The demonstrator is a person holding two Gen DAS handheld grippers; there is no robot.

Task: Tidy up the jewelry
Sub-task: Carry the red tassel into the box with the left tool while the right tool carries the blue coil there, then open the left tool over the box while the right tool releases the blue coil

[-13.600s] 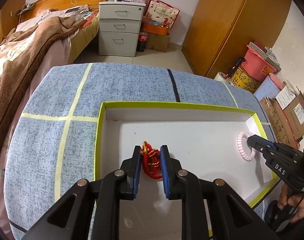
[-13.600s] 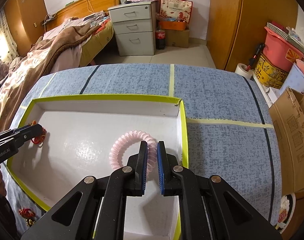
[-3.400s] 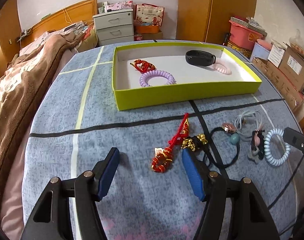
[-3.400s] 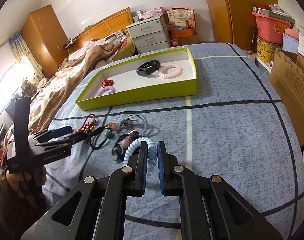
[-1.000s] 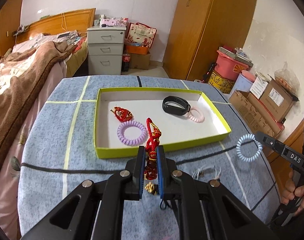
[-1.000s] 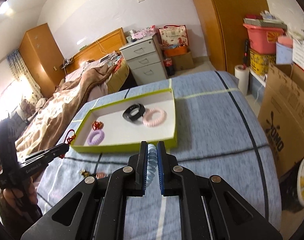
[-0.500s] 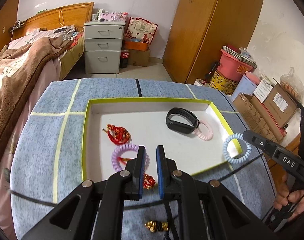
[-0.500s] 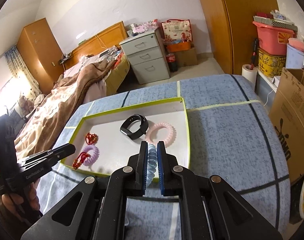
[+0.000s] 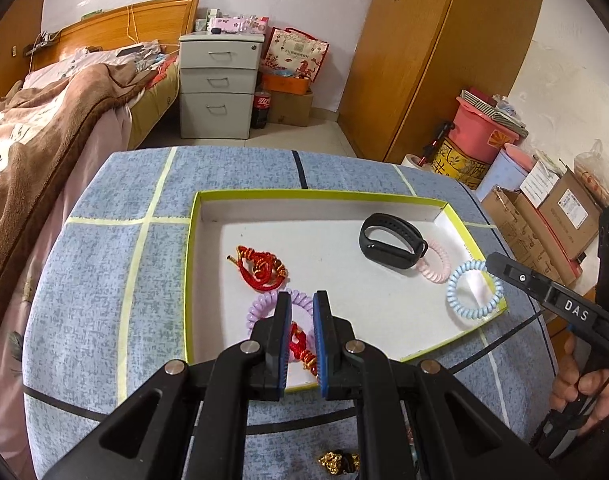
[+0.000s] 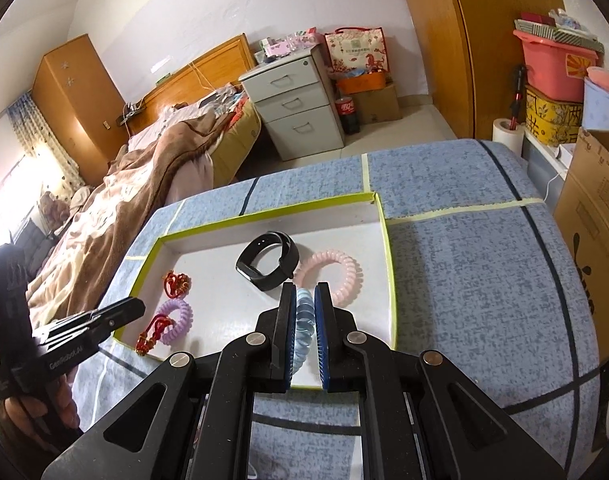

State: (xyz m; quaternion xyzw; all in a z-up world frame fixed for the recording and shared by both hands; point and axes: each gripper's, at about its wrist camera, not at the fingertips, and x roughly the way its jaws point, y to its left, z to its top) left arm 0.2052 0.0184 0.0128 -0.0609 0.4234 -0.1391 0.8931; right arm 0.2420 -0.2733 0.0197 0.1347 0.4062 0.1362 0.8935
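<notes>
While both pairs of tongs hang over the near edge of the tray (image 9: 456, 204), a delivery step is judged to be in hand. The left tongs (image 9: 301, 340) are closed on a red charm (image 9: 302, 350), which dangles between the pads just above the tray's near wall, with a lilac coil (image 9: 264, 306) lying directly beyond the tips. The right tongs (image 10: 304, 336) are clamped on a blue coil (image 10: 302, 320), held over the tray's near right corner. A gold bead cluster (image 9: 338, 462) is seen on the table (image 9: 104, 280) under the left tongs, outside the tray.

Farther ahead of the left tongs a red knot (image 9: 260, 268) is found on the tray floor; ahead of the right tongs a black band (image 10: 268, 266) rests against a pink coil (image 10: 340, 276).

Next, each piece is judged to need lowering onto bare tray floor before the pads are parted; the charm's loose tail could catch on the wall or tangle with the lilac coil.

Compared with a second earlier, both tongs have been carried forward from over the table to over the tray, the grips unchanged. Several seconds back, the charm and the blue coil lay on the table, with the left tongs wide apart around the charm.
</notes>
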